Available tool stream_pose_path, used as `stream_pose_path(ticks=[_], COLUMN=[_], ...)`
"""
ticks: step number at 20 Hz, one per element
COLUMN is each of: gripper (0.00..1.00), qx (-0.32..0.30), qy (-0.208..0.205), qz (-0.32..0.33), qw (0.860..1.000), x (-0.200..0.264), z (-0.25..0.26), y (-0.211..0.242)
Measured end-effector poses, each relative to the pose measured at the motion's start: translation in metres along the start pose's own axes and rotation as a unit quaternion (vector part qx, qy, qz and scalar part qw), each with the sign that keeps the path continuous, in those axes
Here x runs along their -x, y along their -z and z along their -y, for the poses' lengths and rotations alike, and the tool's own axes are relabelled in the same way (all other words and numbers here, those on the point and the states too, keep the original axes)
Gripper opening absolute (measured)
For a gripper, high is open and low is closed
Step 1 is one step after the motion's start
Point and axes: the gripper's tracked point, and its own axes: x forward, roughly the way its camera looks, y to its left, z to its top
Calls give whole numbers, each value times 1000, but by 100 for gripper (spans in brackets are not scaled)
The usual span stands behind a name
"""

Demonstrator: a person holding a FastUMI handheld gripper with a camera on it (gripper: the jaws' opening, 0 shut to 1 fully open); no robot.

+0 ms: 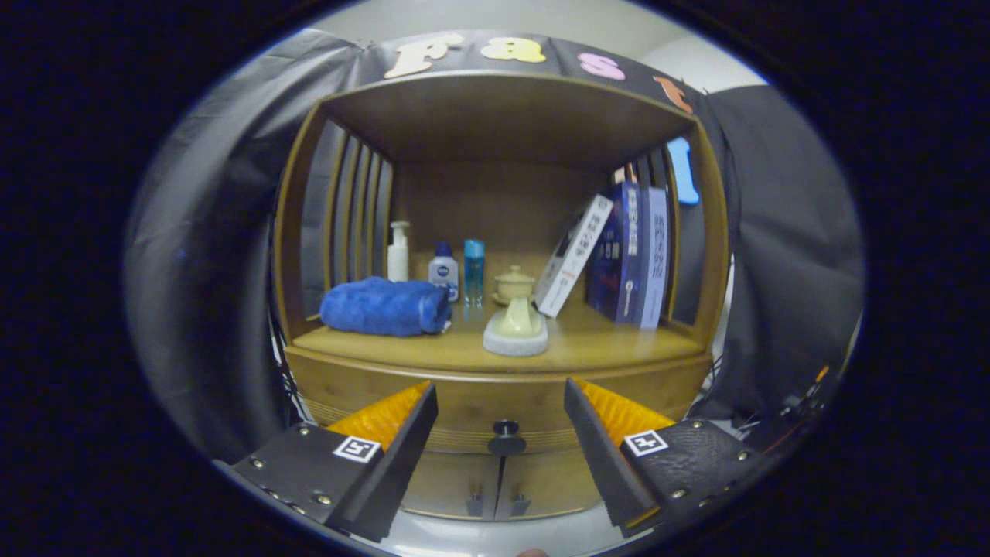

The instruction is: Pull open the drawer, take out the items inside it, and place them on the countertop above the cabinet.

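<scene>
The gripper (501, 402) is spread wide, its fingers gripping nothing. Between them and a little ahead sits the dark round knob (506, 439) of the drawer (495, 410), whose front is shut flush with the wooden cabinet (696, 255). Beyond, on the countertop (603, 344), lie a rolled blue towel (385, 306), three small bottles (444, 269), a pale lidded pot (513, 285) behind a cream-coloured piece on a grey base (516, 331), and leaning books (619, 251).
</scene>
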Motion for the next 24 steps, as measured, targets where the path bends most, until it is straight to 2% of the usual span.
stream_pose_path(ticks=[5,12,20,24], gripper=[98,99,98,99], qx=[-13,-34,-12,28], qy=[-46,-61,-74,-36], qz=[17,64,127,204], qw=[999,995,989,978], x=[57,114,119,115], z=[-11,15,35,59], y=[-48,-101,-111,-112])
